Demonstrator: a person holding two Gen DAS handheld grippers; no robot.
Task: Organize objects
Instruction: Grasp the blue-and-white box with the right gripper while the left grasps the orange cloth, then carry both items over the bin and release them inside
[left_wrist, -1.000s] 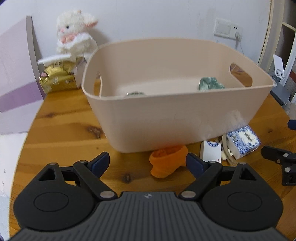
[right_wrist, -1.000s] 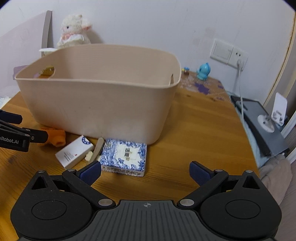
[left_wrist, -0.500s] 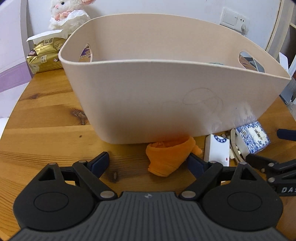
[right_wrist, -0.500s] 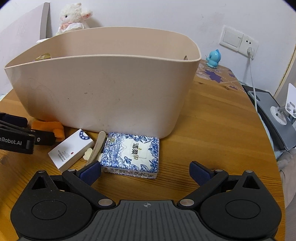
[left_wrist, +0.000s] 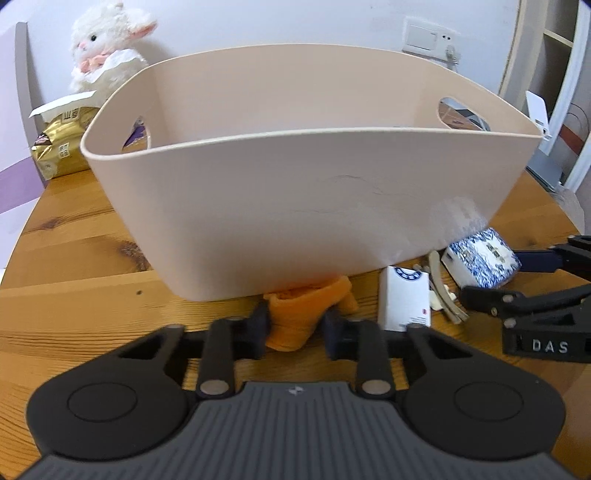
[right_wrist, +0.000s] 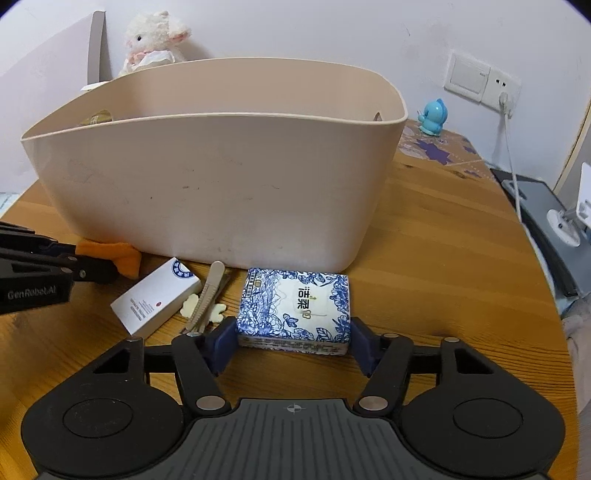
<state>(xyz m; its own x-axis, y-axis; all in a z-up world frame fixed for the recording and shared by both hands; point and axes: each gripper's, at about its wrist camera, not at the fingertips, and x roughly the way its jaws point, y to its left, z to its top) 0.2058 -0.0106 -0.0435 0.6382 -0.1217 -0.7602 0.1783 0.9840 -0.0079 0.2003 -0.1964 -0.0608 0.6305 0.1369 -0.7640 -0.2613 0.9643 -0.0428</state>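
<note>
A big beige bin (left_wrist: 295, 206) stands on the wooden table (left_wrist: 74, 295); it also shows in the right wrist view (right_wrist: 214, 177). My left gripper (left_wrist: 295, 326) is shut on an orange cloth (left_wrist: 303, 310) lying against the bin's front. My right gripper (right_wrist: 291, 343) is shut on a blue-and-white tissue pack (right_wrist: 295, 306), which still rests on the table. Between them lie a white box (right_wrist: 157, 297) and a beige hair clip (right_wrist: 207, 295). The left gripper shows in the right wrist view (right_wrist: 107, 271), the right gripper in the left wrist view (left_wrist: 491, 275).
A white plush lamb (left_wrist: 107, 55) and a gold packet (left_wrist: 59, 147) sit behind the bin on the left. A small blue figure (right_wrist: 432, 118) and a plugged cable (right_wrist: 511, 147) are at the back right. The table edge drops off at the right (right_wrist: 546, 295).
Both grippers moved forward and closed: the left jaws went from open to shut on the orange cloth, the right jaws from open to shut on the tissue pack.
</note>
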